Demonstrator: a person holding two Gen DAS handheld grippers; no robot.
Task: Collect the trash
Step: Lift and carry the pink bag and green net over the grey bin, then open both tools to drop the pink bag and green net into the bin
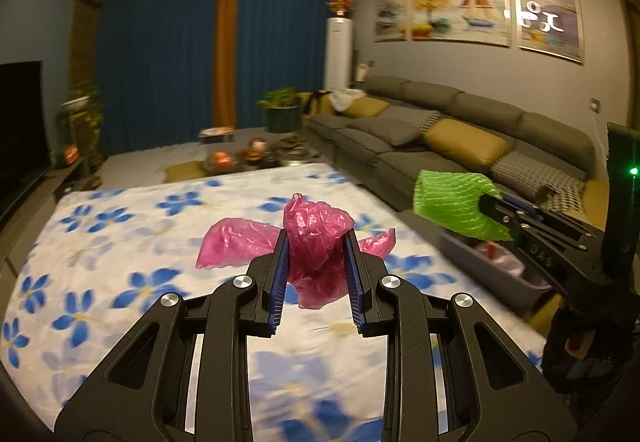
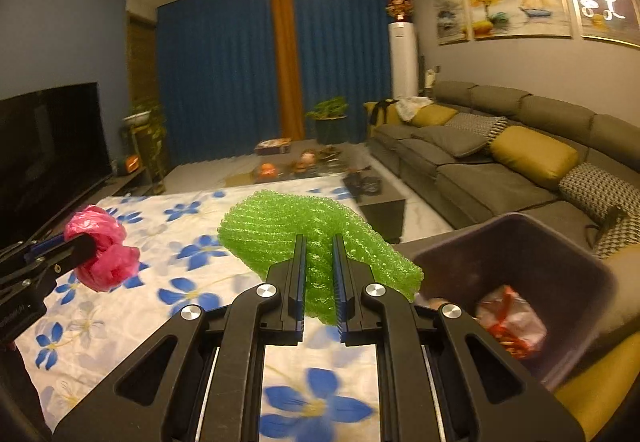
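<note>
Both hands were loaded: the left gripper [image 1: 316, 266] was clamped on a crumpled pink plastic bag [image 1: 316, 230], the right gripper [image 2: 319, 282] pinched shut on a green foam net [image 2: 280, 238], both lifted clear of the flowery sheet [image 1: 120, 242]. The bin [image 2: 520, 242] sat at the right gripper's four o'clock, so I guessed the foam went first.

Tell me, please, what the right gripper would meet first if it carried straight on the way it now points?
Probably the white cloth with blue flowers spread ahead. The right gripper, shut on the green foam net sleeve, points over it, left of the dark plastic trash bin. Depth is unclear; it might pass above.
</note>
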